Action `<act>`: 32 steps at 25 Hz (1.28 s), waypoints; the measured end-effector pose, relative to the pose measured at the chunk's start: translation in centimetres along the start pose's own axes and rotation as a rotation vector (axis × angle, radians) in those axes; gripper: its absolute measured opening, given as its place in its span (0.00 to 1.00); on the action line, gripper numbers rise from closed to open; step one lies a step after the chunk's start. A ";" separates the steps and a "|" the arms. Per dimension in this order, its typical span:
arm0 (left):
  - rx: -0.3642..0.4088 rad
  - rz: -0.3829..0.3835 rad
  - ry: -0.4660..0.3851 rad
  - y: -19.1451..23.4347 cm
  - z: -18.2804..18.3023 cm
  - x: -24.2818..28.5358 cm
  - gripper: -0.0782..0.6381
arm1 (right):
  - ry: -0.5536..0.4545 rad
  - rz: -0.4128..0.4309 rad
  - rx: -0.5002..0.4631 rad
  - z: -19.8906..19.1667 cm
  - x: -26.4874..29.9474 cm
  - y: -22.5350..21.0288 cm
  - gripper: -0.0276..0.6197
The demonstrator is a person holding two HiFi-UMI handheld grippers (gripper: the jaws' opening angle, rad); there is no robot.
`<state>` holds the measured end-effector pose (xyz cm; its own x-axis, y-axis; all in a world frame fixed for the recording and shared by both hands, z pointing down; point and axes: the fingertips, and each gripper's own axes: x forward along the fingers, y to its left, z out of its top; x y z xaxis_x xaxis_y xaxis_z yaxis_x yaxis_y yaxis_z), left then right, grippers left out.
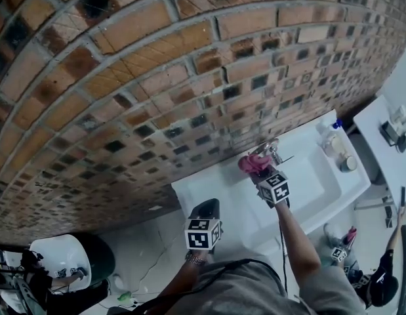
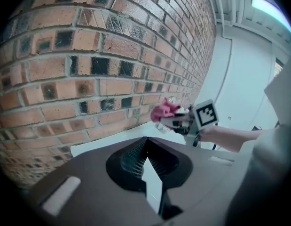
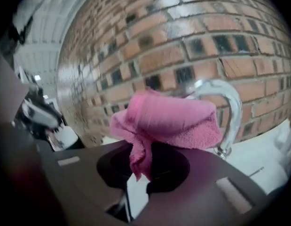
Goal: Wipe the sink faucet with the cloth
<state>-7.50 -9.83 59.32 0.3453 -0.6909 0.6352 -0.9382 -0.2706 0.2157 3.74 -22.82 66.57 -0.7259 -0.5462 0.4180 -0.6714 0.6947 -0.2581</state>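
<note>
A chrome curved faucet (image 1: 269,149) (image 3: 233,108) rises at the back of the white sink (image 1: 315,190), against the brick wall. A pink cloth (image 1: 250,164) (image 3: 169,119) is bunched over the faucet's left side. My right gripper (image 1: 259,172) (image 3: 145,150) is shut on the cloth, and a fold hangs down between its jaws. From the left gripper view, the cloth (image 2: 161,111) and the right gripper (image 2: 172,120) show against the wall. My left gripper (image 1: 206,210) (image 2: 146,147) hovers at the sink's near left corner, jaws together and holding nothing.
A soap bottle (image 1: 331,132) and a small round container (image 1: 348,163) stand on the sink's right end. A white counter (image 1: 385,151) lies further right. A second white basin (image 1: 62,254) is at lower left. A person (image 1: 381,282) stands at lower right.
</note>
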 end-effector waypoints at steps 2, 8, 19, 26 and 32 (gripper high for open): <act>0.003 -0.003 0.000 -0.3 -0.1 -0.4 0.13 | 0.090 -0.111 -0.022 -3.5 0.2 -1.5 0.11; -0.014 0.024 0.003 0.9 -0.4 -0.7 0.13 | -0.015 -0.343 -0.213 2.1 -1.6 -8.0 0.11; -0.029 0.037 -0.007 1.3 0.2 -0.4 0.13 | 0.097 -0.531 -0.137 -0.8 -2.4 -13.6 0.11; -0.044 0.053 -0.012 2.3 0.0 -0.9 0.13 | 0.246 -0.551 -0.122 -3.7 -2.8 -15.5 0.13; -0.038 0.040 -0.013 1.8 0.2 -0.6 0.13 | 0.296 -0.758 -0.031 -4.6 -9.0 -21.1 0.12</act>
<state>-9.36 -10.03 59.11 0.3075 -0.7092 0.6344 -0.9514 -0.2170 0.2185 25.13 -30.37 72.23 -0.0031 -0.7297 0.6837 -0.9568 0.2008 0.2100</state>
